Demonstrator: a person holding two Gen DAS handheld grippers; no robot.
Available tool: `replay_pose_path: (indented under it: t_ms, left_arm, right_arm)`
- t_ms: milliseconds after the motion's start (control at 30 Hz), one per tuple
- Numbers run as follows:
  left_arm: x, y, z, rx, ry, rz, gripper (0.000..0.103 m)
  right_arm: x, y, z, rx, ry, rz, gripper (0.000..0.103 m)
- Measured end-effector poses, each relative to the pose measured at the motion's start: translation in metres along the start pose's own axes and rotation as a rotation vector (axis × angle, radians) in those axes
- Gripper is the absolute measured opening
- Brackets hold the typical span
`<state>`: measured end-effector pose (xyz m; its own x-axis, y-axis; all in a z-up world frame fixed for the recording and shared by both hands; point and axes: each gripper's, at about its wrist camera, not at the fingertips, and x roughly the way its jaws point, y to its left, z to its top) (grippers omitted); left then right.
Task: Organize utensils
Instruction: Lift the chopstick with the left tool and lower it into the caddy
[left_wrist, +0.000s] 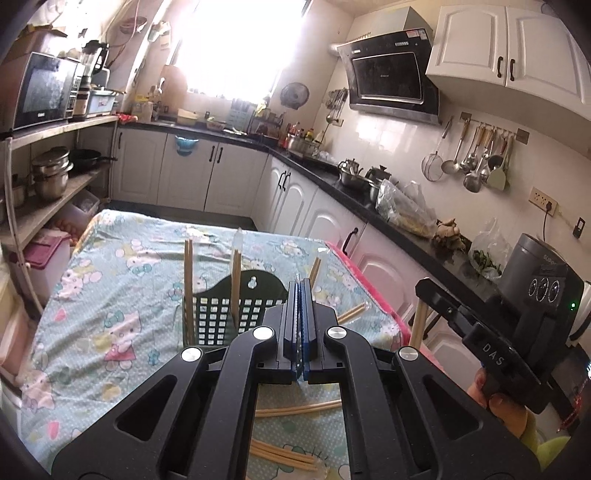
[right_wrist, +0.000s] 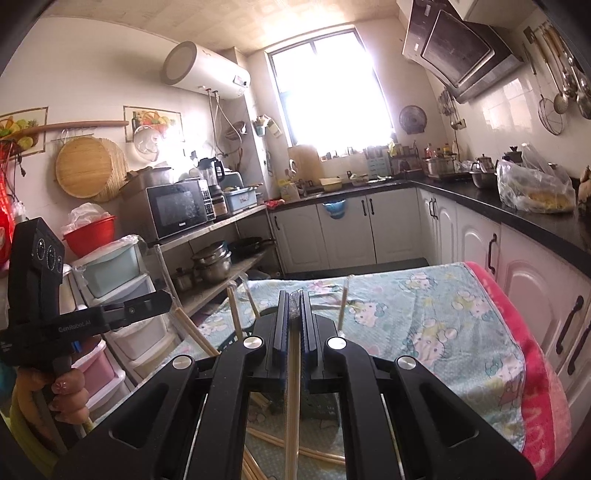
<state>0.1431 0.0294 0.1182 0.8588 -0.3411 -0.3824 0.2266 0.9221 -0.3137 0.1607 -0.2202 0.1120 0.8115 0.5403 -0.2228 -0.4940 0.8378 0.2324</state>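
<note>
A black slotted utensil holder (left_wrist: 236, 314) stands on the table's cartoon-print cloth (left_wrist: 110, 295), with several wooden chopsticks (left_wrist: 188, 288) upright in it. More chopsticks (left_wrist: 295, 409) lie loose on the cloth near me. My left gripper (left_wrist: 300, 291) is above the holder, shut, with nothing visible between its pads. My right gripper (right_wrist: 294, 295) is shut on a plastic-wrapped chopstick pair (right_wrist: 293, 387) that hangs down through its jaws. That pair (left_wrist: 417, 325) also shows below the right gripper (left_wrist: 423, 288) in the left wrist view. The left gripper (right_wrist: 168, 297) shows at the left of the right wrist view, in a person's hand (right_wrist: 66, 387).
A black counter (left_wrist: 369, 199) with pots and bags runs along the right over white cabinets (right_wrist: 535, 295). A shelf (left_wrist: 55, 195) with pots and a microwave (right_wrist: 181, 210) stands on the left, with plastic drawers (right_wrist: 122, 325) beside it. A pink blanket (right_wrist: 535, 369) edges the table.
</note>
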Motion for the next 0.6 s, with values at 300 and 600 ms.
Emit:
replay_pose_path:
  t_ms: [300, 600]
  left_arm:
    - [-0.012, 0.001, 0.014, 0.009, -0.033, -0.010, 0.000]
    - [-0.026, 0.003, 0.032, 0.021, -0.077, -0.009, 0.000]
  right_arm:
    - [0.008, 0.017, 0.012, -0.031, -0.035, 0.014, 0.006]
    - [0.021, 0.031, 0.025, -0.060, -0.051, 0.027, 0.006]
